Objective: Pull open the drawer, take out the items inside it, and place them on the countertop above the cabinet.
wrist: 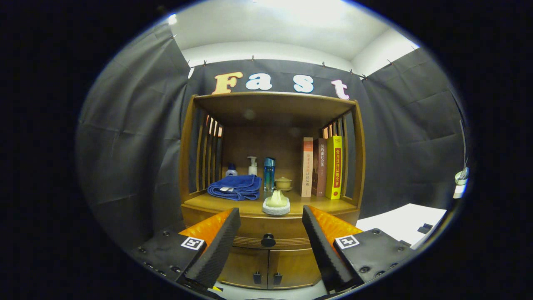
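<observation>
Blue towel (pixel 235 187), yellow book (pixel 334 166), brown wooden cabinet (pixel 270 227).

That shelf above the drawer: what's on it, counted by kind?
Books: 3
Bottles: 3
Towel: 1
Lidded cup: 1
Pale item on a white pad: 1
Total: 9
The drawer knob sits ahead, between the open fingers, which touch nothing.

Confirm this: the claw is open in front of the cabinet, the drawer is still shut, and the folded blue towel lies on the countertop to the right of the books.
One detail is wrong. In the gripper view the blue towel lies on the countertop to the left of the books, not the right. The rest stands: the claw is open, with the shut drawer and its knob beyond the fingers.
</observation>
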{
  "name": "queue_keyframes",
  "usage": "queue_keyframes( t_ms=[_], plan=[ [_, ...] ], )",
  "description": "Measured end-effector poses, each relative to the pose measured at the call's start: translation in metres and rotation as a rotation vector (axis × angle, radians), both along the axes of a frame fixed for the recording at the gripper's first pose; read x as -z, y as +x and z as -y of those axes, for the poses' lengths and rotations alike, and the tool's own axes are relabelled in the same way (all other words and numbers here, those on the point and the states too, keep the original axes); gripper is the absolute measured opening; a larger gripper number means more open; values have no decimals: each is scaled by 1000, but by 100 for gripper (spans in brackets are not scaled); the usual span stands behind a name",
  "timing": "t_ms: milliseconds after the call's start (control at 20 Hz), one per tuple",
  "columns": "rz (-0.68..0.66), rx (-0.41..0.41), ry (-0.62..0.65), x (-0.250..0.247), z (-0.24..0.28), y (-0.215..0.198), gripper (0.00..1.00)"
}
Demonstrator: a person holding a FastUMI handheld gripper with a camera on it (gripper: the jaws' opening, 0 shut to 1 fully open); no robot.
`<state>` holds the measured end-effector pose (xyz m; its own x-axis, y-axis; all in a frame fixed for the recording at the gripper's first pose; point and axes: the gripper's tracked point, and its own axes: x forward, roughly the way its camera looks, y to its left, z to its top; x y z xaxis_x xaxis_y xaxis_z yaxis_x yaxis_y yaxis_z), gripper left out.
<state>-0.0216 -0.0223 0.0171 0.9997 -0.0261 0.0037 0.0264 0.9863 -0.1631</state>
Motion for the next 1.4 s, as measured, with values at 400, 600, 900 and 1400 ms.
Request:
queue_keyframes(
  t_ms=[400, 600, 900, 1400],
  plan=[
    [57, 15, 44, -1, -2, -40, 98],
    [45, 0, 21, 8, -6, -41, 98],
    [36, -18, 40, 12, -8, -45, 98],
    [9, -5, 86, 23, 3, -42, 98]
  ],
)
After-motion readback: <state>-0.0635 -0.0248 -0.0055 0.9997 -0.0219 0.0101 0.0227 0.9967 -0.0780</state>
